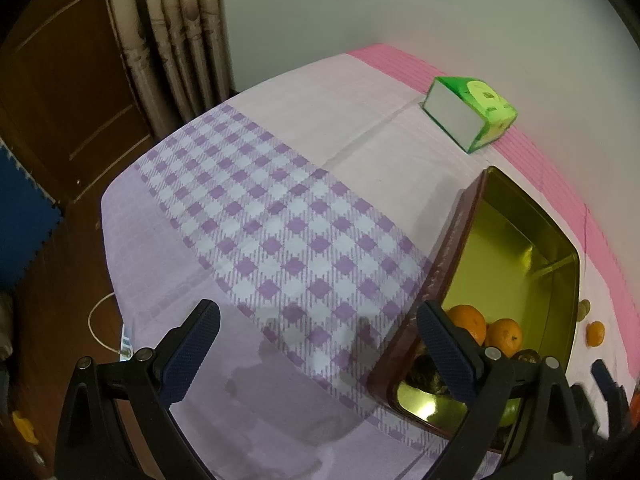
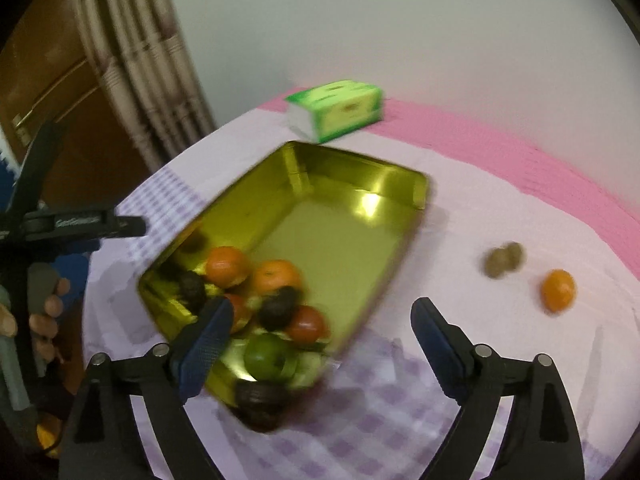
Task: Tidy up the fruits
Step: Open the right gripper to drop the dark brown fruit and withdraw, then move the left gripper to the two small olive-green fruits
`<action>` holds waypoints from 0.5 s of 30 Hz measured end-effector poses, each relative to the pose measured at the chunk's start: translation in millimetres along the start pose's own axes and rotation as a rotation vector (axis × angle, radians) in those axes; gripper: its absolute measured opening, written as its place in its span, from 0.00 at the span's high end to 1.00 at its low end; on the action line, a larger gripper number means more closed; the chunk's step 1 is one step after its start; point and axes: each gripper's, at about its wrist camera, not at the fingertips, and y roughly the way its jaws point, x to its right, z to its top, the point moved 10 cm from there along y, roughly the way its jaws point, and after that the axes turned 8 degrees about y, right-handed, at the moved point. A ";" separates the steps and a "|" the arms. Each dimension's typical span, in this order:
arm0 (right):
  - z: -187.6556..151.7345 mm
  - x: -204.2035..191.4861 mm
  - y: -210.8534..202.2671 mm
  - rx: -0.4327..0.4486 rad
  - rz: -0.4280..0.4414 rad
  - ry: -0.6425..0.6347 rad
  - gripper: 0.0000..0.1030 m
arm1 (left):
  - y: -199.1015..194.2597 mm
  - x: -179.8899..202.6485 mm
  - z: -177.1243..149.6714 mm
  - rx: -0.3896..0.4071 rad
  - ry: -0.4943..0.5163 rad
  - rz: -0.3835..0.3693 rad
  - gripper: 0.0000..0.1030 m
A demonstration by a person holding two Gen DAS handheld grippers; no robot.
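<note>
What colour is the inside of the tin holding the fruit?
Shiny yellow-gold inside the tin, with a dark reddish-brown outer wall; the left wrist view shows it sharpest.

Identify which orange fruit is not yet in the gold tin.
The lone orange lying on the pink cloth right of the gold tin, near two small brown fruits. The other oranges sit inside the tin.

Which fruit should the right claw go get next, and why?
Probably the orange lying loose on the cloth: the right claw is open and empty, most fruit already sits in the gold tin, and that orange is outside it, to the claw's right.
</note>
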 end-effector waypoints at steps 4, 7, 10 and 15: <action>-4.6 58.5 -10.3 0.028 -0.119 0.071 0.11 | -5.0 9.3 1.5 0.024 0.035 -0.010 0.05; -14.3 109.3 -17.1 0.033 -0.223 0.124 0.09 | -10.4 20.2 3.0 0.051 0.079 -0.016 0.05; -28.4 157.0 -24.3 0.032 -0.303 0.166 0.07 | -15.9 36.0 3.2 0.077 0.147 -0.029 0.05; -43.6 215.0 -33.0 0.025 -0.365 0.224 0.04 | -23.5 68.1 0.6 0.113 0.261 -0.055 0.05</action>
